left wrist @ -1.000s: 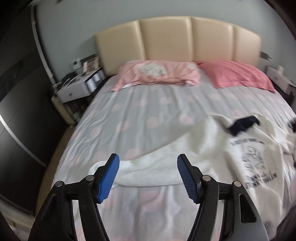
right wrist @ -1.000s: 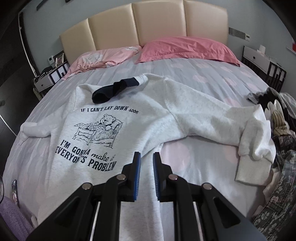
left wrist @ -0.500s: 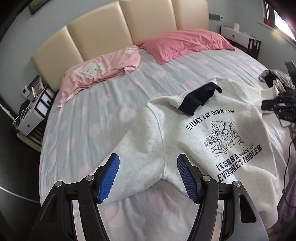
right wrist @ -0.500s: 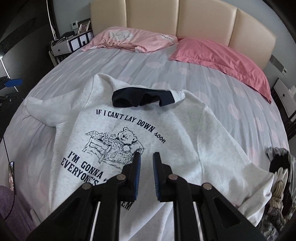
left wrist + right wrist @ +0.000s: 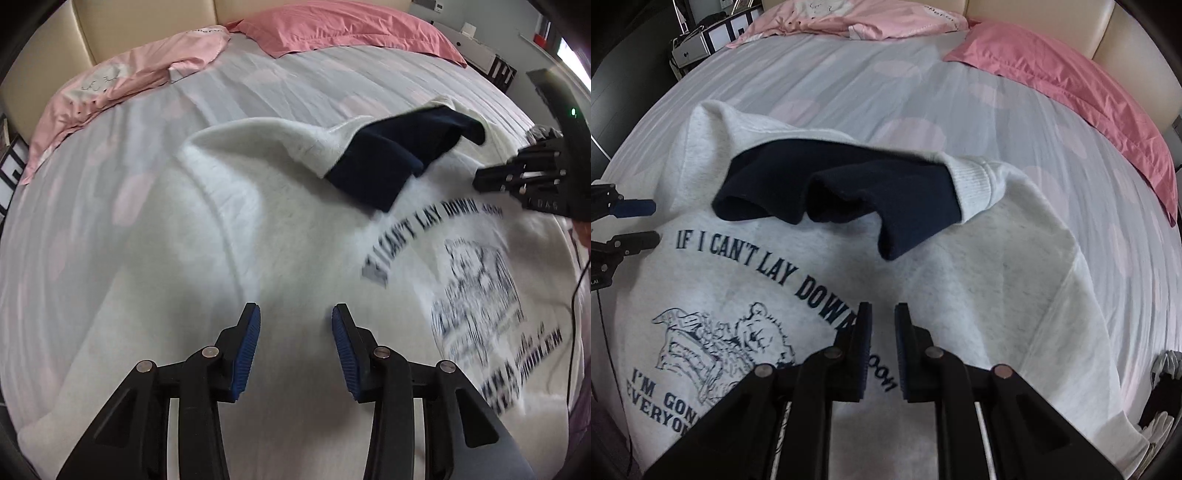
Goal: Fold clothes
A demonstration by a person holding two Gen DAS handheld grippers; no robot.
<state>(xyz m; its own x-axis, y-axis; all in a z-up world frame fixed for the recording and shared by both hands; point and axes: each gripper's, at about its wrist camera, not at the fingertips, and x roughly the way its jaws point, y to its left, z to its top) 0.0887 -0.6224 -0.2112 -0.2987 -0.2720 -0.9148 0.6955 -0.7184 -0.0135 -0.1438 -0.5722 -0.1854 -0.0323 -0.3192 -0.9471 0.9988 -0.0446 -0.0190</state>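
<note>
Sweatshirt [image 5: 979, 266] lies spread flat on the bed [image 5: 849, 74], print side up, navy text and a bear graphic across the chest. Collar end points toward the pillows. A dark navy piece [image 5: 849, 195] sits bunched across the neck area, partly tucked under a ribbed grey cuff [image 5: 975, 188]; whether it is a hood lining or a separate garment cannot be told.

Left gripper [image 5: 295, 332] hangs over the plain grey area of the sweatshirt [image 5: 184, 277], on the side away from the print, pointing steeply down. Its jaws are closing, a clear gap between the blue pads [image 5: 245, 350], no fabric pinched between them. Contact with the cloth cannot be told from this view.

Right gripper [image 5: 882, 332] is above the chest print, near the end of the arched text line. Jaws nearly together, narrow slit left, nothing clamped; fabric shows through the slit below.

Each gripper appears at the edge of the other's view, well apart, on opposite sides of the print.

Two pink pillows [image 5: 332, 26] at the padded headboard [image 5: 1126, 40]. Other clothes [image 5: 1160, 387] piled at the bed's right edge.
</note>
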